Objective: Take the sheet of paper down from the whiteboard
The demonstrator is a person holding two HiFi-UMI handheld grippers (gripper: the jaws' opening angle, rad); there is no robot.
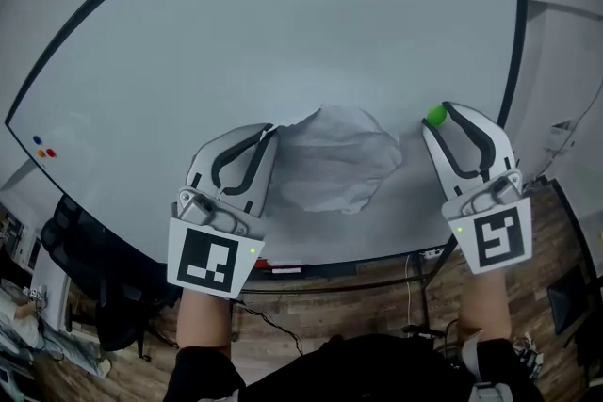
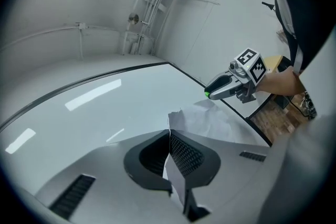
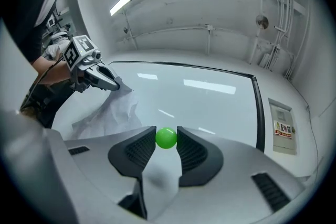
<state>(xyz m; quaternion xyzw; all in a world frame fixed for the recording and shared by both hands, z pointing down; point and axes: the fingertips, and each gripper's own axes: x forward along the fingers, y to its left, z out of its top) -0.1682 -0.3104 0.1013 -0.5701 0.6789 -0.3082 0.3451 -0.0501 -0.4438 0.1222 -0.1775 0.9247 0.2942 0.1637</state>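
Observation:
A crumpled white sheet of paper (image 1: 334,160) hangs against the whiteboard (image 1: 283,33). My left gripper (image 1: 268,133) is shut on the sheet's left edge; in the left gripper view the paper (image 2: 215,120) runs out from between the closed jaws (image 2: 169,136). My right gripper (image 1: 435,120) is just right of the sheet, shut on a small green ball magnet (image 1: 435,115). The right gripper view shows that magnet (image 3: 167,138) pinched between the pads, with the paper (image 3: 113,113) and the left gripper (image 3: 118,84) off to the left.
A red and a blue magnet (image 1: 42,146) sit at the board's far left. The board's black frame (image 1: 516,33) runs down the right side, and a tray with a red marker (image 1: 283,270) lies under the lower edge. A black chair (image 1: 85,268) stands on the wooden floor at lower left.

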